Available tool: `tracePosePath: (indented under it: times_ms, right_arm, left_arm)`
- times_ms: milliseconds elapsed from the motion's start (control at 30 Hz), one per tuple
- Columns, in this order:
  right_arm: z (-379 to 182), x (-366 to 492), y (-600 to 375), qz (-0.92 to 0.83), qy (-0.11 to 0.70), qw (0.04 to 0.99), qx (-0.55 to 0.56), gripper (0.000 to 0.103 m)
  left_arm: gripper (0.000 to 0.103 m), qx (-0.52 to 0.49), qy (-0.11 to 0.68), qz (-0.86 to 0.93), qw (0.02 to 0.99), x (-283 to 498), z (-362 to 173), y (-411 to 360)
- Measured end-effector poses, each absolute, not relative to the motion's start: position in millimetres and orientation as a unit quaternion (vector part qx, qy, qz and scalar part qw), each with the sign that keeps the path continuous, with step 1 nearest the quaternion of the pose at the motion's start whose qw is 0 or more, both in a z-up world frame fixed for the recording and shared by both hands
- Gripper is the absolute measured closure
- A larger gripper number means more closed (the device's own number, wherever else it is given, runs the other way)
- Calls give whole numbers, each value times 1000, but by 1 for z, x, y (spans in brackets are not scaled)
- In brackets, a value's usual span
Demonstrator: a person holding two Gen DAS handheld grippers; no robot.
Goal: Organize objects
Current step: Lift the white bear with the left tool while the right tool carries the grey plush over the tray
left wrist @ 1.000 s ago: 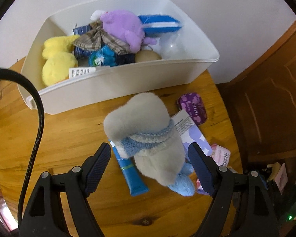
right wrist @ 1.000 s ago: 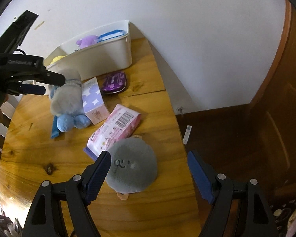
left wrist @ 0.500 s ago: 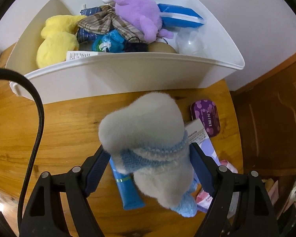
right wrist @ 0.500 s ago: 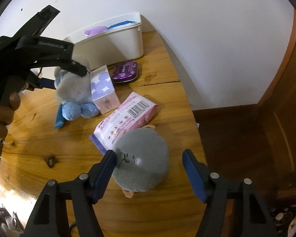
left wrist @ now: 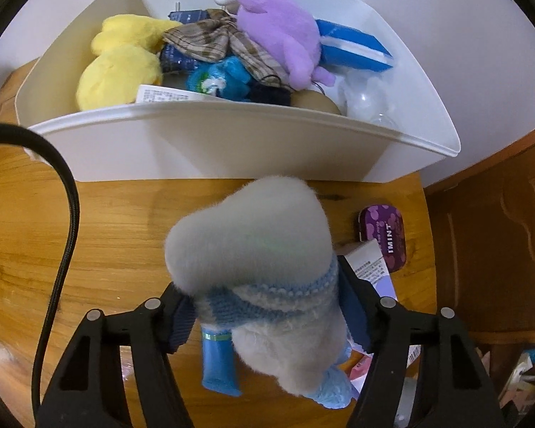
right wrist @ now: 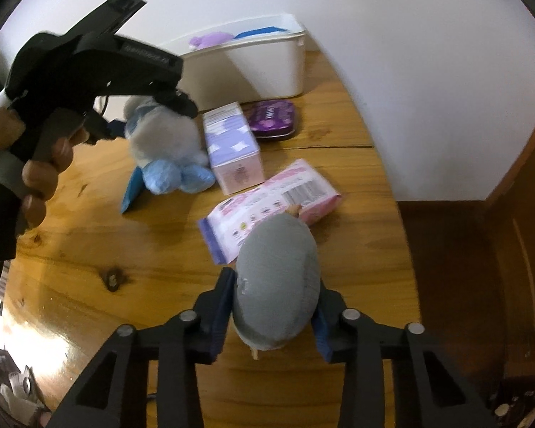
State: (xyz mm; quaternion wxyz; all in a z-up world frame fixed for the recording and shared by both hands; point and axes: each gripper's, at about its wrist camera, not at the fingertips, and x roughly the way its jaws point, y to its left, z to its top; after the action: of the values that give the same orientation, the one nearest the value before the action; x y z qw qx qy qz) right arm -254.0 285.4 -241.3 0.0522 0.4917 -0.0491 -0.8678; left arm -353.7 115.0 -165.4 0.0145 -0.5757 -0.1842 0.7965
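My left gripper is shut on a grey plush with a blue knitted scarf, just in front of the white bin. The same plush shows in the right wrist view under the left gripper, its blue feet near the table. My right gripper is shut on a round grey plush, squeezed narrow between the pads, by the pink wipes pack.
The bin holds a yellow plush, a purple plush, a plaid bow and a blue pack. On the wooden table lie a blue tube, a lilac box and a purple mint tin. The table edge drops off at right.
Both grippers went from open to shut: the left closed on the scarfed grey plush and moved toward the bin, the right closed on the round grey plush.
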Motion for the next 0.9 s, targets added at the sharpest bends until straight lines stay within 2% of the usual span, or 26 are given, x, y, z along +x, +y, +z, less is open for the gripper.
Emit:
tracePosePath:
  times_ms: [67, 267, 733, 900]
  right_arm:
    - [-243, -253, 278, -865, -41, 61, 496, 72]
    - [-243, -249, 257, -865, -23, 83, 495, 74]
    - [-227, -244, 221, -862, -34, 129, 489, 75]
    - [-215, -236, 206, -863, -37, 141, 484, 75]
  left_arm:
    - [36, -573, -186, 798, 16, -351, -165, 111]
    - [42, -563, -191, 804, 20, -338, -161, 91]
    - [42, -500, -217, 838, 25, -278, -104, 32]
    - [42, -490, -202, 847, 32, -259, -94, 19]
